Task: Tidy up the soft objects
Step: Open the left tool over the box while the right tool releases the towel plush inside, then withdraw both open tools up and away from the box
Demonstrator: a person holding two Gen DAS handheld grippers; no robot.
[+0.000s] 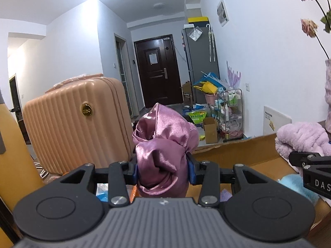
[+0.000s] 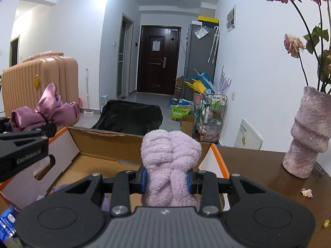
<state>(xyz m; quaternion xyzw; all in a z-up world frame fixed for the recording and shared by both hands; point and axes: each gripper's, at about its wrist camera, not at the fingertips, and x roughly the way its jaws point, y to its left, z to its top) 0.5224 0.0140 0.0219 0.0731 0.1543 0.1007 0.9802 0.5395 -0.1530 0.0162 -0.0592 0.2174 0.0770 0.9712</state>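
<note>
"GenRobot.AI" is showing in white on the side of the left gripper (image 2: 26, 142), and "DAS" on the right gripper (image 1: 310, 165). The left gripper is pinching a shiny, crumpled pink satin cloth (image 1: 163, 144) between its blue pads, holding it above the open cardboard box (image 2: 99, 136). The right gripper (image 2: 167, 180) is squeezing a fluffy, lumpy lilac plush bundle (image 2: 170, 159) over the same box. A ribbed peach suitcase (image 1: 76, 124) is standing behind; a textured mauve vase (image 2: 306, 136) is resting on the brown table (image 2: 258, 165).
</note>
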